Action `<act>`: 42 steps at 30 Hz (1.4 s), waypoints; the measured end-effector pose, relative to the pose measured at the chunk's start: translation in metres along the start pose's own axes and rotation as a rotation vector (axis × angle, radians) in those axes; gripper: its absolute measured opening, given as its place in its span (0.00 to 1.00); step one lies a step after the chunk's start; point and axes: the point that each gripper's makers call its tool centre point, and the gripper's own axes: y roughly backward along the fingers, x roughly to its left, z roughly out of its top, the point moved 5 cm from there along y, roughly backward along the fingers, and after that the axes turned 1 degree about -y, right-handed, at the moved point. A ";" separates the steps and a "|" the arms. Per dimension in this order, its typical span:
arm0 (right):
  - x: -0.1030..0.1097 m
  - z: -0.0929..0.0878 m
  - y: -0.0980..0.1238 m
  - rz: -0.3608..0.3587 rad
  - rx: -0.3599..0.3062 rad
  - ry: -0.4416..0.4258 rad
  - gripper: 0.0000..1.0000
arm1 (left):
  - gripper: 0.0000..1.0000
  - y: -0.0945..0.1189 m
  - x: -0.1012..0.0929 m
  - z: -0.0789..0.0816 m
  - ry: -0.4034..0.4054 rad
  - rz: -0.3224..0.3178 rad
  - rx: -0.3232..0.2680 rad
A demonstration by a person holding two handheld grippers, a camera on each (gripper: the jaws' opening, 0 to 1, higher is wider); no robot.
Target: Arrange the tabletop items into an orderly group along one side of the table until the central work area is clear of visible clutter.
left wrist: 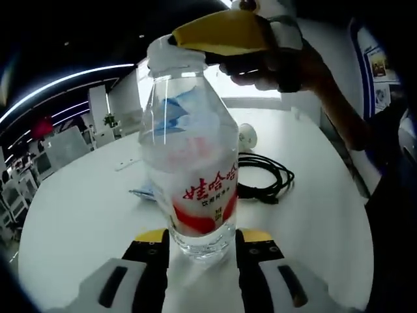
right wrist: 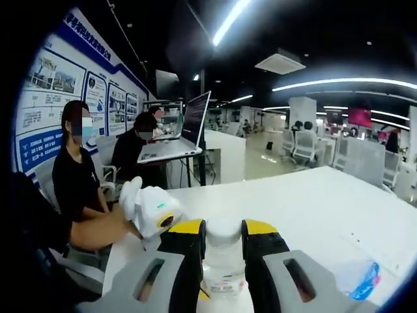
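Jaws of the left gripper [left wrist: 202, 246] are seen pinching the base of a clear water bottle [left wrist: 191, 163], which is held upright just above the white round table [left wrist: 85, 215]. In the left gripper view, the bottle's white cap [left wrist: 171, 57] is clamped by the yellow-tipped right gripper [left wrist: 221, 36], entering from above. In the right gripper view, the right gripper [right wrist: 223, 244] is shown with its jaws pressed on the cap [right wrist: 223, 229], the bottle's red-lettered label visible below. A coiled black cable [left wrist: 264, 179] lies on the table behind the bottle, beside a small white object [left wrist: 246, 135]. A crumpled plastic wrapper [right wrist: 358, 277] rests on the tabletop. Seated people [right wrist: 75, 176] are shown beyond the table edge.
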 end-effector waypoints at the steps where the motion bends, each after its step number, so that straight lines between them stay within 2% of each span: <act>1: 0.000 0.000 0.000 -0.004 0.000 -0.001 0.20 | 0.40 0.001 0.000 0.002 -0.013 -0.005 -0.012; 5: 0.001 0.003 0.002 -0.028 -0.008 0.007 0.20 | 0.44 0.005 0.005 0.012 -0.030 -0.031 -0.068; 8: 0.002 0.008 0.005 -0.042 -0.033 -0.003 0.20 | 0.47 0.004 0.010 0.014 -0.039 -0.041 -0.079; 12: 0.002 0.006 0.003 -0.096 -0.002 0.057 0.21 | 0.50 0.001 0.013 0.017 -0.058 -0.080 -0.117; 14: 0.003 0.005 0.001 -0.087 -0.006 0.045 0.23 | 0.50 -0.001 0.011 0.020 -0.069 -0.121 -0.150; 19: 0.002 -0.005 -0.007 -0.087 0.022 0.041 0.23 | 0.50 -0.004 0.012 0.022 -0.061 -0.148 -0.182; 22: 0.001 -0.006 -0.009 -0.083 0.022 0.028 0.22 | 0.48 -0.006 0.015 0.022 -0.061 -0.145 -0.184; 25: 0.001 -0.007 -0.010 -0.085 0.021 0.028 0.22 | 0.44 -0.006 0.011 0.021 -0.050 -0.169 -0.190; 30: -0.002 -0.008 -0.009 -0.075 -0.006 -0.025 0.20 | 0.43 -0.007 0.011 0.022 -0.048 -0.162 -0.196; 42: 0.000 -0.004 -0.012 -0.058 -0.004 -0.029 0.18 | 0.43 -0.003 0.014 0.022 -0.048 -0.148 -0.185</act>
